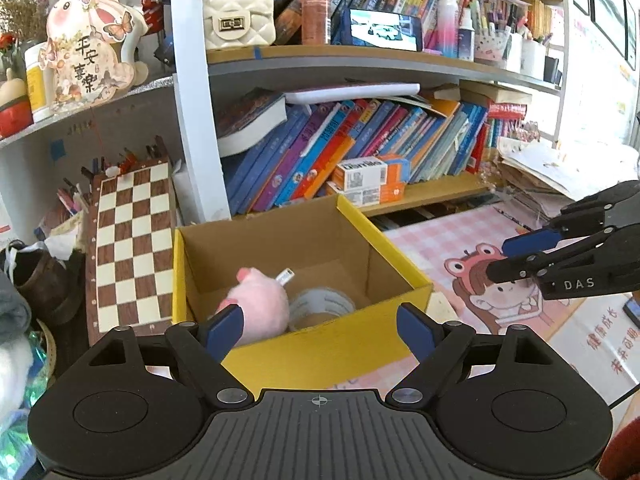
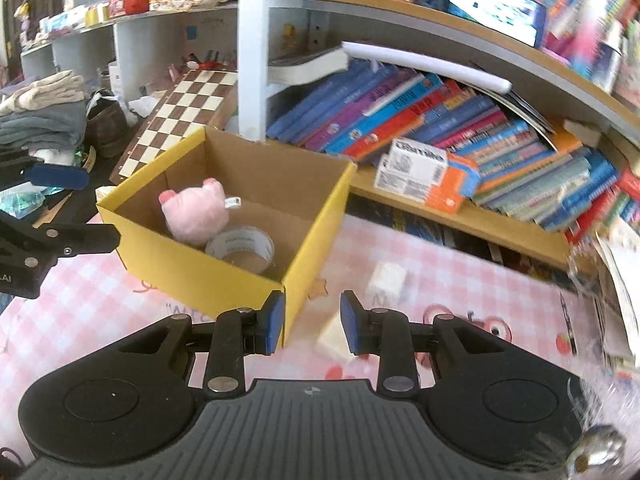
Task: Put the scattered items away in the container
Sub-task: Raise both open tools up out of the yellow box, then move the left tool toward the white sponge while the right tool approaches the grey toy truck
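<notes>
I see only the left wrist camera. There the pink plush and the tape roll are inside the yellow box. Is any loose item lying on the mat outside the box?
Observer: Yes. The right wrist view shows a small white block on the pink mat, just past the near corner of the yellow box.
Operator: Only this one?
Observer: No. A second pale block lies on the mat just ahead of the right gripper.
Operator: Does the right gripper hold something?
Observer: No. Its jaws stand partly apart and grip nothing.
</notes>
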